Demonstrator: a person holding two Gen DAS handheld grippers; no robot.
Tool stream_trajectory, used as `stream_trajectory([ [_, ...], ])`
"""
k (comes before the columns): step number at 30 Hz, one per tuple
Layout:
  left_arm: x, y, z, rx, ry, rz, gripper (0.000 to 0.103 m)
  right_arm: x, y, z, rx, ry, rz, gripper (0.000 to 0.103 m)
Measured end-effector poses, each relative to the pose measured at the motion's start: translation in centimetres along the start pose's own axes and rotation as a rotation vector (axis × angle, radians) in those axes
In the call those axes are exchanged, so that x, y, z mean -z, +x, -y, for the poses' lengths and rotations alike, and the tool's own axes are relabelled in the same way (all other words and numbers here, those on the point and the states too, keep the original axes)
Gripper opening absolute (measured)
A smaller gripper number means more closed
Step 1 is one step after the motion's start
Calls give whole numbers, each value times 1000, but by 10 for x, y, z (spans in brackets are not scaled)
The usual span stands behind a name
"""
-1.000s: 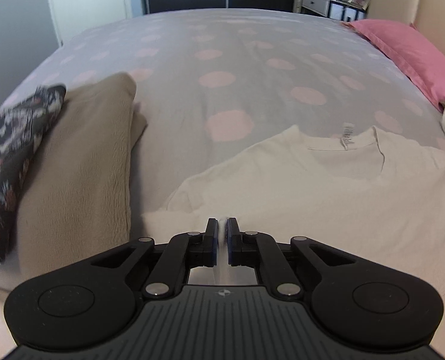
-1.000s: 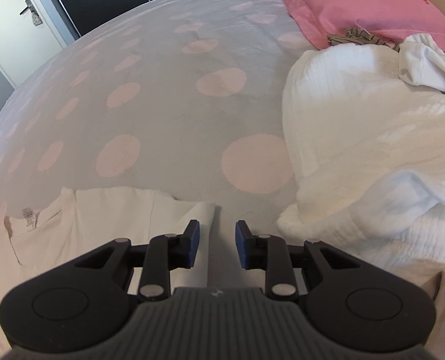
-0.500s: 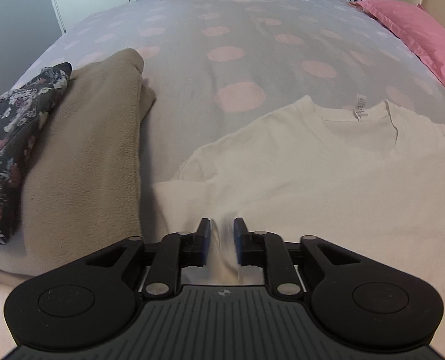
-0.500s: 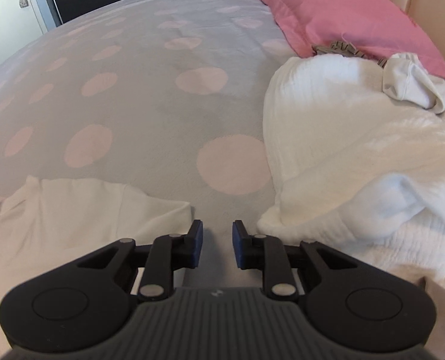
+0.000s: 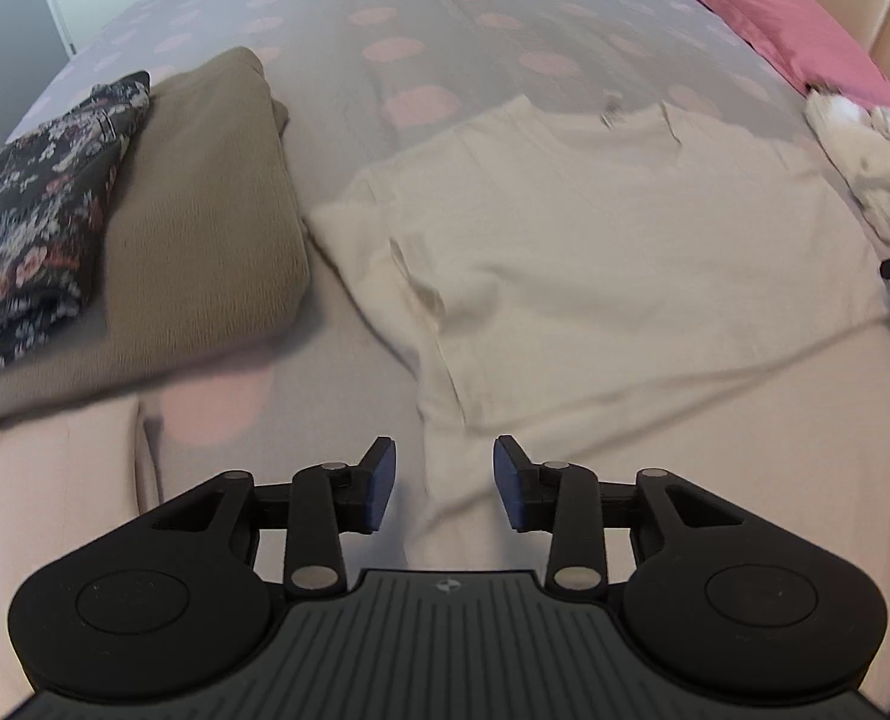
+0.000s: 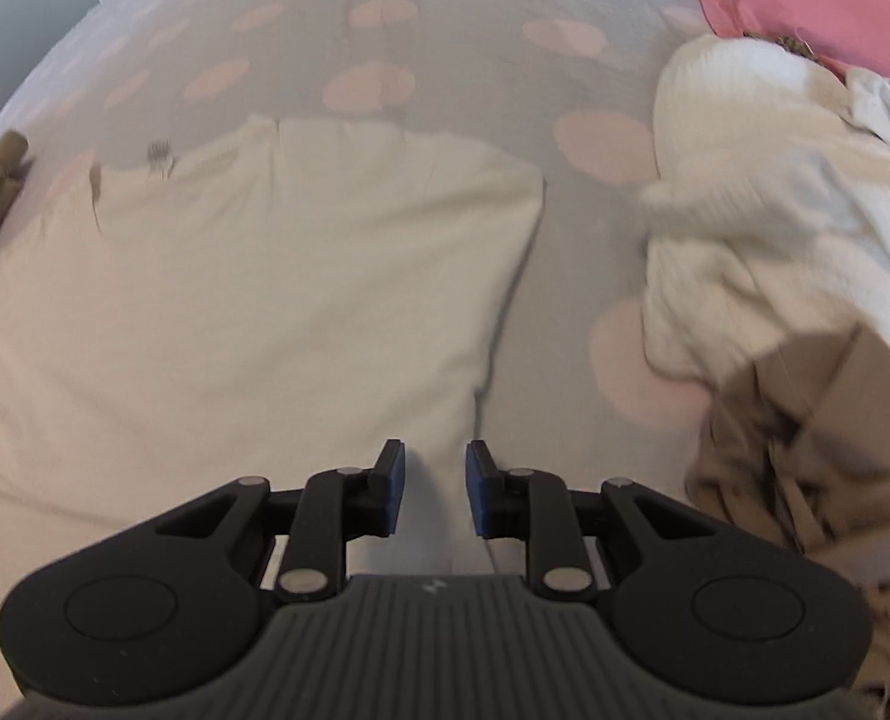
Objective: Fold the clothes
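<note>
The polka-dot bedspread (image 5: 715,450) carries a cream T-shirt (image 5: 613,252) lying flat, collar away from the cameras, hem nearest both grippers. The left gripper (image 5: 443,483) has just been opening and stands apart with the hem cloth below, unpinched; the right gripper (image 6: 434,489) is also parted, gripping nothing. Next, I'd pinch matching side edges and fold evenly. Only the left view shows the folded tan towel (image 5: 204,204) and floral garment (image 5: 30,216); only the right shows the white waffle blanket (image 6: 775,210)
</note>
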State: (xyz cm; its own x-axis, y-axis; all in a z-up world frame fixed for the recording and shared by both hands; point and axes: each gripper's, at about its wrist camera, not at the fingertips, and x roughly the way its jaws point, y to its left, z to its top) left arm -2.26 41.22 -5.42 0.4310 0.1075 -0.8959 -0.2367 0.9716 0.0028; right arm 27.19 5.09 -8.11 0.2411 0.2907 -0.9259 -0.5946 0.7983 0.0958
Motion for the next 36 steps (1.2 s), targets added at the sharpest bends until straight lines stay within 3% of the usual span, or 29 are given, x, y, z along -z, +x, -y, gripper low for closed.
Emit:
stream_trajectory([
  [6, 35, -14, 7, 17, -8, -26, 42, 39, -19, 12, 20, 25, -4, 28],
  [11, 63, -14, 15, 2, -20, -95, 44, 70, -31, 22, 33, 47, -34, 30],
  [15, 81, -12, 24, -27, -4, -141, 44, 96, -33, 29, 66, 42, -69, 40],
  [20, 102, -9, 23, -25, -39, -201, 44, 127, -30, 42, 31, 69, -144, 41],
  [28, 121, -13, 26, -8, -45, -233, 40, 162, -38, 39, -3, 56, -177, 44],
  [29, 122, -13, 27, -2, -37, -237, 32, 165, -39, 34, 2, 33, -181, 39],
  [30, 123, -14, 28, 5, -31, -237, 28, 168, -41, 29, 8, 8, -182, 28],
  [32, 123, -16, 30, 10, -17, -237, 11, 173, -44, 22, 1, -4, -176, 4],
  [36, 122, -23, 29, 22, -14, -225, 3, 177, -57, 11, 9, -19, -135, 3],
])
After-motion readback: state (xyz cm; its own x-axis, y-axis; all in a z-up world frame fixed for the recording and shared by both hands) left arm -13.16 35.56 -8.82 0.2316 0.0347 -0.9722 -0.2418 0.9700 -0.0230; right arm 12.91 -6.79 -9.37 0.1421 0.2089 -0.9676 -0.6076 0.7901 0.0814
